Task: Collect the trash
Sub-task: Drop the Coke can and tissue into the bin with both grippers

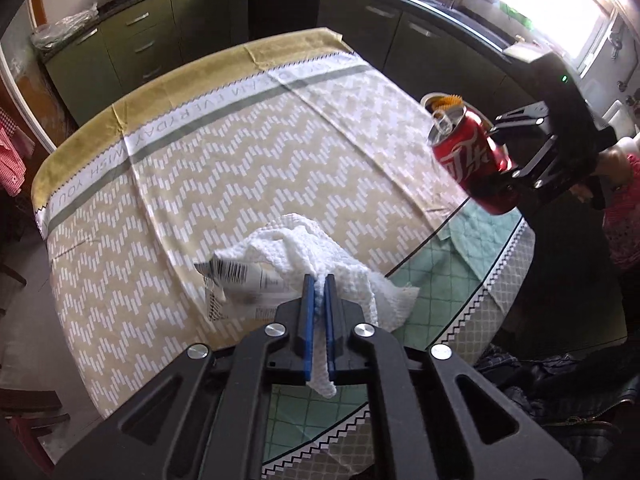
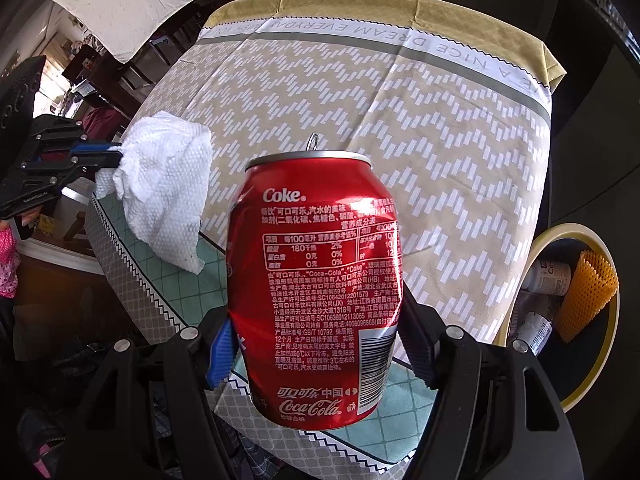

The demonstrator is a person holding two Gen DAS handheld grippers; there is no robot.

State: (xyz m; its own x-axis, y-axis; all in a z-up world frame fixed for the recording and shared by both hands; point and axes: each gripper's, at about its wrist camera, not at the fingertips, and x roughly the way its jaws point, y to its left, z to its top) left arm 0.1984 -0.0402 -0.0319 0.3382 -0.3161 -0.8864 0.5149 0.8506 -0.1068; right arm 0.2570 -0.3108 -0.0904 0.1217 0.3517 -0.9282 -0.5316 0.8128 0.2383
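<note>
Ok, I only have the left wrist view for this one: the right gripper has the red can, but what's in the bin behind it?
Observer: The right wrist view looks into the yellow-rimmed bin. It holds an orange foam mesh sleeve and two white bottles.
Operator: Is the can over it yet?
Observer: Seemingly not. The can, clamped in the right gripper, appears over the table corner, with the bin off to its right.
Operator: Any damage to the can?
Observer: Yes, its wall is creased on the label side.
</note>
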